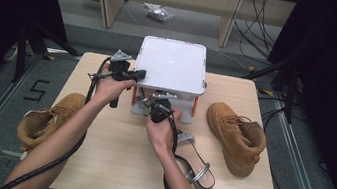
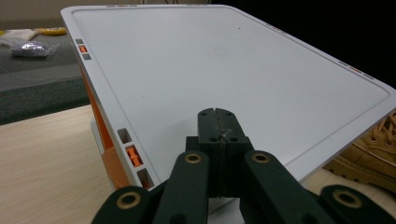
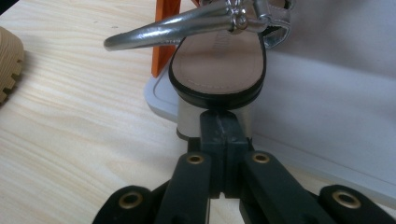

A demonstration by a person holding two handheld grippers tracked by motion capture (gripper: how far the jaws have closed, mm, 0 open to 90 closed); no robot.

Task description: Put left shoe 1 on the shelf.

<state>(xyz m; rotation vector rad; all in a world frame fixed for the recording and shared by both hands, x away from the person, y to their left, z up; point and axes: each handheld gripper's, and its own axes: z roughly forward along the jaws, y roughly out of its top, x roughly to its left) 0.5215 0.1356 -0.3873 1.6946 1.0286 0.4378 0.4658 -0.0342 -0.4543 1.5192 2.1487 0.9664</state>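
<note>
A white box with orange posts stands at the table's far middle, its flat lid (image 1: 171,64) closed on top. My left gripper (image 1: 140,74) is shut with nothing in it, its tip lying over the lid (image 2: 224,60) near the left front corner. My right gripper (image 1: 157,107) is at the box's open front, low down. Its jaws (image 3: 218,119) are shut and empty, and the tip touches the block heel (image 3: 191,122) of a silver strapped sandal (image 3: 217,60). That sandal rests on the box's white base plate (image 3: 327,140), beside an orange post (image 3: 163,42).
A second silver sandal (image 1: 194,164) lies on the table beside my right forearm. One tan boot (image 1: 46,119) sits at the table's left edge, another (image 1: 236,135) to the right of the box. Cables trail from both grippers toward the near edge.
</note>
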